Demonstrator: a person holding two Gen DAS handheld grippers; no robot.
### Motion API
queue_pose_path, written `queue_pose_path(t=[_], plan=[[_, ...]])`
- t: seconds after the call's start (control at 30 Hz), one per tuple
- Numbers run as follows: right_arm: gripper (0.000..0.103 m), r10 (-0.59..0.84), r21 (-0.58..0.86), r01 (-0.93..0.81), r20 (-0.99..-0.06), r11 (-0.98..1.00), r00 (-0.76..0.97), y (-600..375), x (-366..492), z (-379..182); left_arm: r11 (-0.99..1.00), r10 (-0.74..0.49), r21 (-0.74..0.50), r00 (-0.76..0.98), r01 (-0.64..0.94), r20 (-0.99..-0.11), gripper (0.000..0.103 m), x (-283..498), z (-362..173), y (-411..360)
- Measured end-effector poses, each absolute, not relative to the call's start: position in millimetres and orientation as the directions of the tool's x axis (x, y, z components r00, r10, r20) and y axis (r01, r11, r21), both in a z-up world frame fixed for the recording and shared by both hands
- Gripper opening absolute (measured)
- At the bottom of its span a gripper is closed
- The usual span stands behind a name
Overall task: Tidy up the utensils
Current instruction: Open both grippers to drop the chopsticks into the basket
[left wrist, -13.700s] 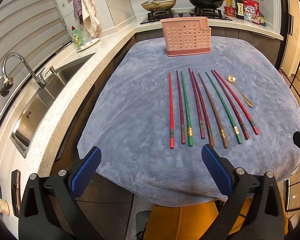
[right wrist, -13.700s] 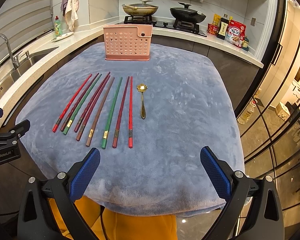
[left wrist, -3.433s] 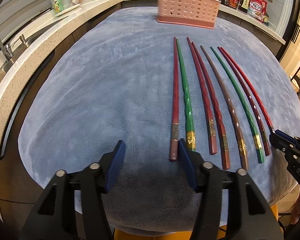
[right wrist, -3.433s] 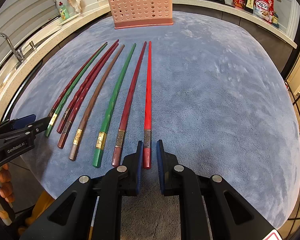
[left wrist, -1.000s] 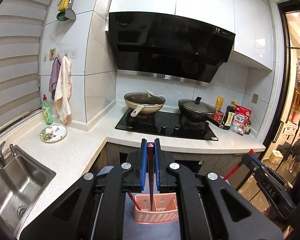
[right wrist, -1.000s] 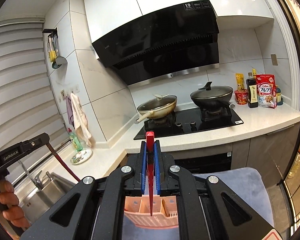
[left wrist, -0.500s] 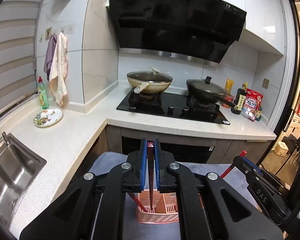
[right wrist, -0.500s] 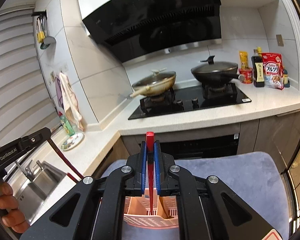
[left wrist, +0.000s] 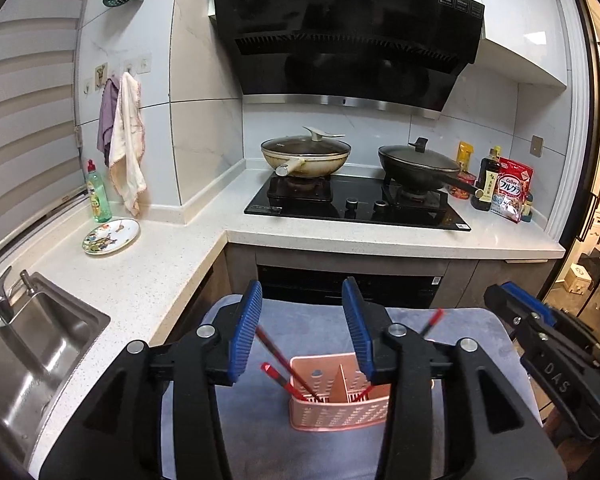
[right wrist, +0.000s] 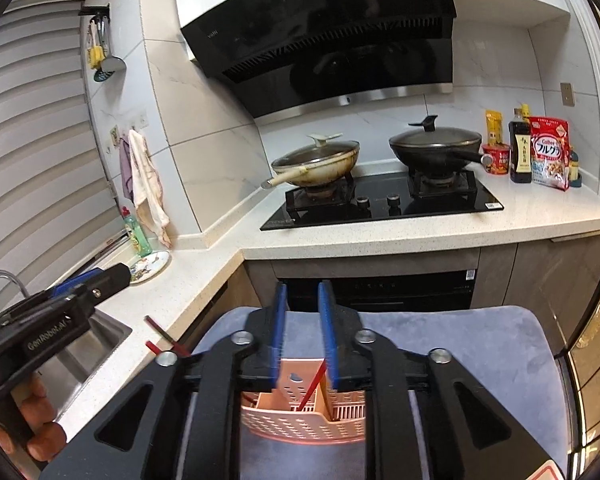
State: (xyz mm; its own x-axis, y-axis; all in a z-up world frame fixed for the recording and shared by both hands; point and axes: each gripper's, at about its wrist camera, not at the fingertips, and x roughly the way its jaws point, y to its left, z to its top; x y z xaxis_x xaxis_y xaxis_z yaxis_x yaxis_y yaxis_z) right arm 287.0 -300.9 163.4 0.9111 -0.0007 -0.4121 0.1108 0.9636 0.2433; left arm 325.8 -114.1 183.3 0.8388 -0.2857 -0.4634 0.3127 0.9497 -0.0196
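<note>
A pink perforated utensil holder [left wrist: 340, 408] stands on the grey-blue cloth [left wrist: 260, 432]; it also shows in the right wrist view [right wrist: 300, 416]. My left gripper [left wrist: 300, 328] is open and empty above it. Two red chopsticks [left wrist: 284, 364] lean left in the holder's left compartment. Another red chopstick [left wrist: 430, 322] leans right from the right compartment. My right gripper [right wrist: 302, 332] is open a little above the holder, with a red chopstick [right wrist: 314, 384] loose between its jaws, standing in the holder. The remaining chopsticks on the cloth are out of view.
A white counter [left wrist: 148, 272] runs left with a sink [left wrist: 32, 360], a plate [left wrist: 110, 236] and a soap bottle [left wrist: 98, 196]. Behind is a hob [left wrist: 356, 204] with two pans. Bottles and a cereal bag [left wrist: 512, 190] stand at the right.
Both grippers have opened and let go of their chopsticks, which now stand in the pink holder. Both views have dropped slightly toward the holder.
</note>
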Motion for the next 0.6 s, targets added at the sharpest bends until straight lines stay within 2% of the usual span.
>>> queue_pose_path(t=[0.17, 0.37, 0.6], plan=[[0.029, 0.013, 0.229, 0.085, -0.397, 0.970, 0.918, -290.6, 252.2, 178.7, 0.955, -0.260, 0.007, 0.845, 0.298, -0.467, 0.051, 295.6, 190.2, -106.4], [0.031, 0.027, 0.205, 0.067, -0.426, 0.977, 0.905, -276.4, 198.2, 174.0, 0.954, -0.234, 0.053, 0.844, 0.295, -0.483, 0.052, 249.7, 183.3, -95.6], [0.031, 0.016, 0.153, 0.070, -0.498, 0.986, 0.867, -257.2, 133.5, 143.5, 0.954, -0.216, 0.064, 0.821, 0.292, -0.528, 0.052, 203.0, 156.9, -80.5]])
